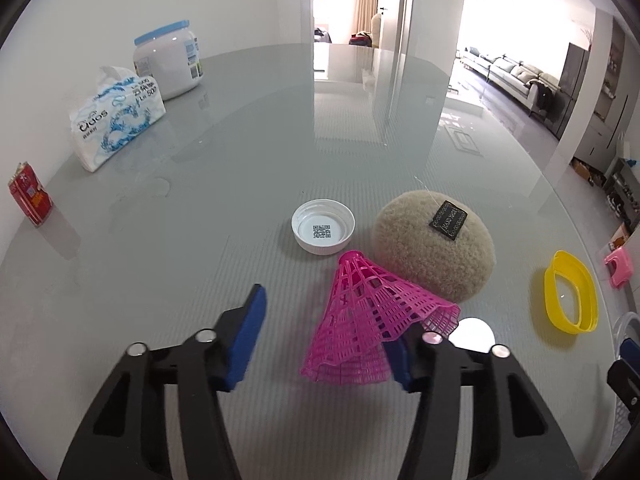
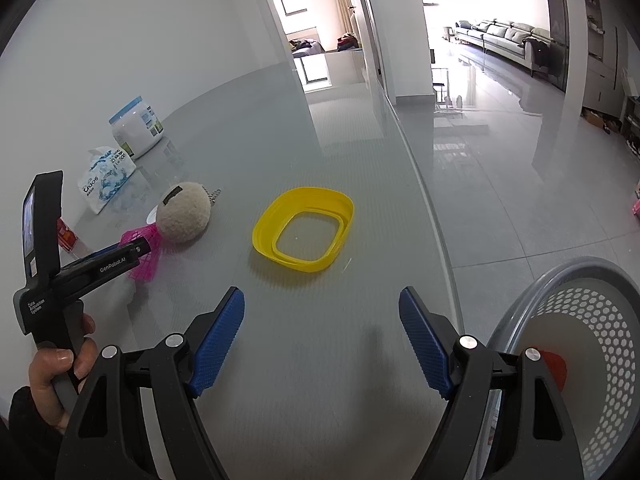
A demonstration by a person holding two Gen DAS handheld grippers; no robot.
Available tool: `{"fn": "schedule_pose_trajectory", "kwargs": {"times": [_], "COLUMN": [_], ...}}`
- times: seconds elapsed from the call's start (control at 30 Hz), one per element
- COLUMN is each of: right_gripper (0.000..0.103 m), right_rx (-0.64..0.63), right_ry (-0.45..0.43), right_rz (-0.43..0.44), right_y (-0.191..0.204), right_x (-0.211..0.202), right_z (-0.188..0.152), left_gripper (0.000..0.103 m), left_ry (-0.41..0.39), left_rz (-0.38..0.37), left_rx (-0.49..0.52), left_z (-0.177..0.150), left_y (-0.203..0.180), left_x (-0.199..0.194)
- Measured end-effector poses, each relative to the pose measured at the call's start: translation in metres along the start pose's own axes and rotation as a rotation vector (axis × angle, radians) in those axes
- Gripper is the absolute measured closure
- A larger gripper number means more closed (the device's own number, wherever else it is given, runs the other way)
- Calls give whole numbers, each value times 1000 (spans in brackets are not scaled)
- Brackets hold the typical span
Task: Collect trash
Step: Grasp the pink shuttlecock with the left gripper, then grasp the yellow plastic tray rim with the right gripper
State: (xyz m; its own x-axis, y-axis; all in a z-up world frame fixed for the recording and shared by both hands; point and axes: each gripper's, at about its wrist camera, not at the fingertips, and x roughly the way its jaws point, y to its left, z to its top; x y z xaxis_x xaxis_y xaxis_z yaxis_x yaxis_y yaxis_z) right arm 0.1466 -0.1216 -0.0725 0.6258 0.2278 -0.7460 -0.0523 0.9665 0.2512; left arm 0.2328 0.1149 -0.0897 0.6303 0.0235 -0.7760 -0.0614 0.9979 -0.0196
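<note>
A pink plastic shuttlecock skirt (image 1: pixel 368 320) lies on the grey glass table between the fingers of my open left gripper (image 1: pixel 328 328), leaning on the right finger. Just beyond it lie a white bottle cap (image 1: pixel 323 231) and a beige plush ball (image 1: pixel 434 250). A yellow plastic ring (image 1: pixel 572 292) lies to the right; it also shows in the right wrist view (image 2: pixel 304 234), ahead of my open, empty right gripper (image 2: pixel 322 332). The left gripper (image 2: pixel 136 250) appears there at the pink skirt (image 2: pixel 142 258). A grey perforated basket (image 2: pixel 576 344) stands at the lower right.
A tissue pack (image 1: pixel 118 116), a white tub with a blue lid (image 1: pixel 168 62) and a small red can (image 1: pixel 30 194) stand along the wall at the left. The table edge (image 2: pixel 436 216) runs on the right, with floor beyond.
</note>
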Motion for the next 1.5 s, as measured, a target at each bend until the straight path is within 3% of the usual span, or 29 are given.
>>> {"fn": "schedule_pose_trajectory", "kwargs": {"times": [0.1, 0.27, 0.5, 0.9, 1.5], "right_gripper": [27, 27, 24, 22, 20], "right_rx": [-6, 3, -7, 23, -23], "right_ry": [9, 28, 37, 42, 75], "right_rz": [-6, -12, -30, -88, -240], "right_y": [4, 7, 13, 22, 42], "right_x": [6, 16, 22, 38, 73], "right_z": [1, 2, 0, 14, 37], "left_gripper": [88, 96, 97, 97, 97], "left_ry": [10, -17, -97, -139, -178], "left_rz": [-36, -39, -15, -74, -74], "left_rx": [-9, 6, 6, -57, -65], "left_z": [-1, -2, -1, 2, 4], "left_y": [3, 2, 6, 24, 27], "left_x": [0, -10, -31, -52, -65]}}
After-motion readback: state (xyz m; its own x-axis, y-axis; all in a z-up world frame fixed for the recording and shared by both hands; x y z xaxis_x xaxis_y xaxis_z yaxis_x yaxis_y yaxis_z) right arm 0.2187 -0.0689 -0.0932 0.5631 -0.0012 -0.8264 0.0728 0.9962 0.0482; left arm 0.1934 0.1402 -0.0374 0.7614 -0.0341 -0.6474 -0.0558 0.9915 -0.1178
